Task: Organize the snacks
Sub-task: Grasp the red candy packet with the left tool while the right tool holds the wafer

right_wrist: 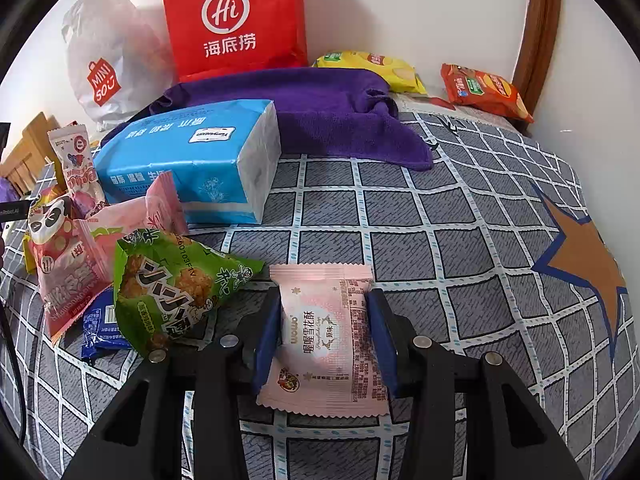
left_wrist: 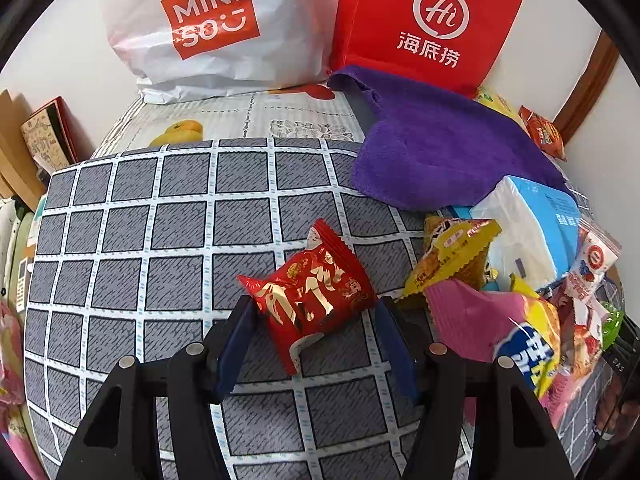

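Left wrist view: my left gripper has its jaws either side of a red snack packet at centre frame. Both blue pads sit right at the packet's edges; can't tell if they press it yet. Packet lies on the grey checked cloth. Lower right of frame: a pile of snacks, with a pink packet and a yellow packet nearest. Behind those, a blue tissue pack. Upper right, a purple towel. Top of frame: a white shopping bag and a red paper bag against the wall.

Right wrist view: my right gripper is clamped on a pale pink snack packet, pads pressed on both its sides, lower centre. Just left of it, a green snack packet, tilted, touching the left finger. Further left, more pink packets and a dark blue one. Tissue pack sits above them, towel behind it. Upper right: a yellow chip bag and an orange chip bag by the wall. Right edge: an orange star printed on the cloth.
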